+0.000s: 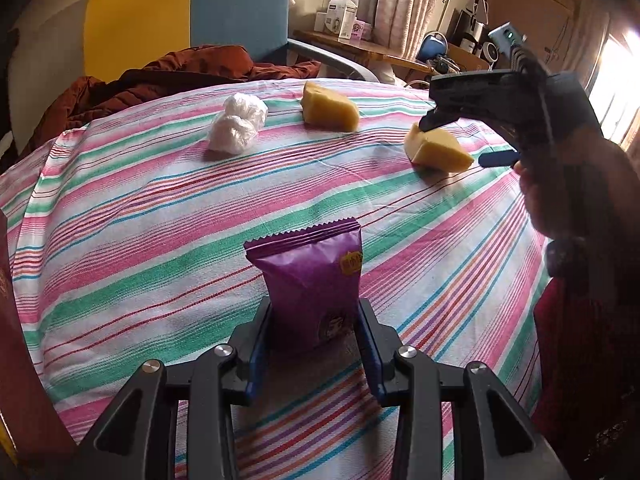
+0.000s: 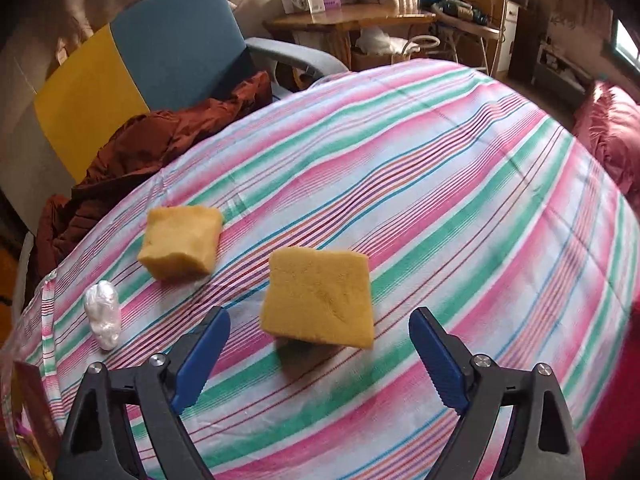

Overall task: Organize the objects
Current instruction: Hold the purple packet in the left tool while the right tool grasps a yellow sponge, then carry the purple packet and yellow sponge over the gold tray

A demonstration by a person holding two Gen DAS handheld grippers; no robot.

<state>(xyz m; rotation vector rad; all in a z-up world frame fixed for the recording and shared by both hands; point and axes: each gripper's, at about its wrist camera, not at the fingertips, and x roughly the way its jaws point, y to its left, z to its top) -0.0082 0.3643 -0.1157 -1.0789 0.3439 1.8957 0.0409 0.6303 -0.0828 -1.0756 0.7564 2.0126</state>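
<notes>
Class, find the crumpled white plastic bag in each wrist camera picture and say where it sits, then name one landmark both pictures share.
Left wrist view: the white plastic bag sits upper centre-left on the striped cloth, left of the far yellow sponge.
Right wrist view: the bag lies at the lower left, near the cloth's edge.
Shared landmark: the blue and yellow chair.

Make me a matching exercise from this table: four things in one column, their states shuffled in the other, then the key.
1. purple snack packet
2. nearer sponge
3. white plastic bag
4. right tool

A. knotted into a ball
B. open, above a sponge
C. clamped in the left tool
D. lying free between open fingers

Pairs: 1-C, 2-D, 3-A, 4-B
</notes>
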